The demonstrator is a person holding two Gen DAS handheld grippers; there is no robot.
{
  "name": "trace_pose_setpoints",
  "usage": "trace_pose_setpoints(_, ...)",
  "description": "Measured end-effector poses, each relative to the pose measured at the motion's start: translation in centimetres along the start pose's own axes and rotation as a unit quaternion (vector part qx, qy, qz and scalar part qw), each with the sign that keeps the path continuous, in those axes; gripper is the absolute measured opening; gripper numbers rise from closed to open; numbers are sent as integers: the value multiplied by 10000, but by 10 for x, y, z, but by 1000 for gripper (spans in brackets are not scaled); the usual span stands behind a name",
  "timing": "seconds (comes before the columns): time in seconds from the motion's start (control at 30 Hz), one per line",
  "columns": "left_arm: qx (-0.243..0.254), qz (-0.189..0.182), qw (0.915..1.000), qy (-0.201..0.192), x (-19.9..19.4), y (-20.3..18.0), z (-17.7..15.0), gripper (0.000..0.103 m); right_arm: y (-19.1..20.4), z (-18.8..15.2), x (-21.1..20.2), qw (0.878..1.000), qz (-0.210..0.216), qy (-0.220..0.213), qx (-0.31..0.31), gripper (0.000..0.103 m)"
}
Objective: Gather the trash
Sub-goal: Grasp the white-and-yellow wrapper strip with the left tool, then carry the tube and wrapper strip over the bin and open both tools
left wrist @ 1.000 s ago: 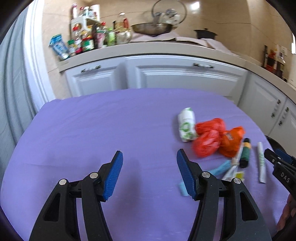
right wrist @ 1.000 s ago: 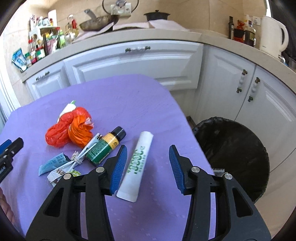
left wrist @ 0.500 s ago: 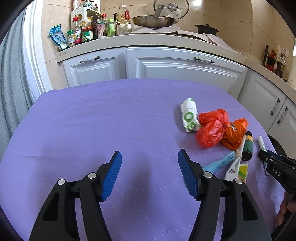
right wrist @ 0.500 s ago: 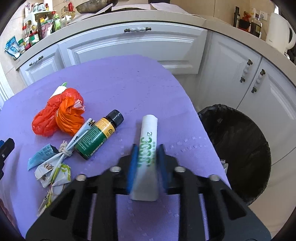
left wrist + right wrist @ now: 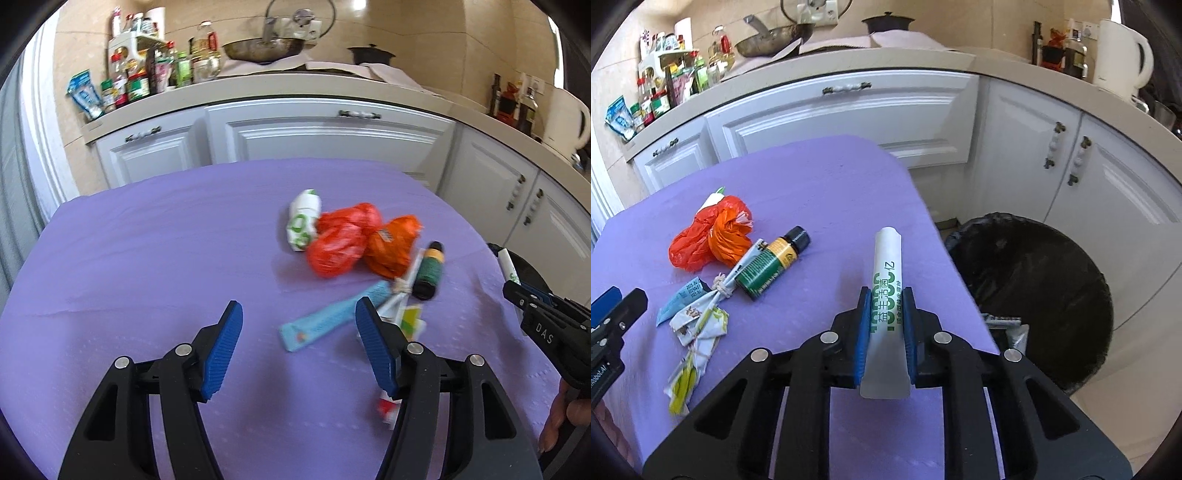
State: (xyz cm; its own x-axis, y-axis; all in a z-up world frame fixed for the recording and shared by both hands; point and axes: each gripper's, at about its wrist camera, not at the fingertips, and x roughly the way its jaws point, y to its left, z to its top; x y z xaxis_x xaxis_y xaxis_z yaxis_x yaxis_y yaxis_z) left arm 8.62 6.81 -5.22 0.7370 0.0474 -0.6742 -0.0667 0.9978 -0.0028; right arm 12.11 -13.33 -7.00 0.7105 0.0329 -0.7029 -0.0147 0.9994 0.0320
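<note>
My right gripper [image 5: 886, 306] is shut on a white tube with green print [image 5: 888, 273] and holds it lifted above the purple table's [image 5: 820, 192] right edge; the tube also shows in the left wrist view [image 5: 508, 266]. My left gripper [image 5: 297, 332] is open and empty, just above a light blue wrapper [image 5: 328, 321]. Red and orange plastic bags [image 5: 354, 240], a small green bottle [image 5: 428, 271], a white-green pack [image 5: 303, 223] and knotted wrappers [image 5: 698, 325] lie on the table. A black-lined trash bin [image 5: 1045, 291] stands on the floor to the right.
White kitchen cabinets [image 5: 849, 114] run behind the table. The counter holds jars and bottles [image 5: 147, 77], a pan [image 5: 266, 48] and a white kettle [image 5: 1119, 55]. Some trash lies inside the bin [image 5: 1008, 328].
My right gripper closed on the white tube and lifted it off the table. My left gripper moved right, toward the pile of wrappers, still open.
</note>
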Motion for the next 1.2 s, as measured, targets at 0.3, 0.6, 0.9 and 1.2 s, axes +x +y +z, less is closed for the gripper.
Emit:
trace_pose_setpoints(0.3,232,-136,9996,45,-4,-30,-12,62,-35,-13,-24,9994,-137,-217,222,16)
trace_pose_setpoints(0.6,532,-252,9979,271,5,-53,-32,62,-54,-24,-34,9987,-133,-270,399,17)
trace_pose_setpoints(0.9,776,-392,9950,484,10,-63,-41,25,-57,-31,-39,9984,-134,-302,466,17)
trace_pose_setpoints(1.2,867,-586,9943,201,-9,-68,-42,22,-57,-30,-49,9979,-136,-437,462,17)
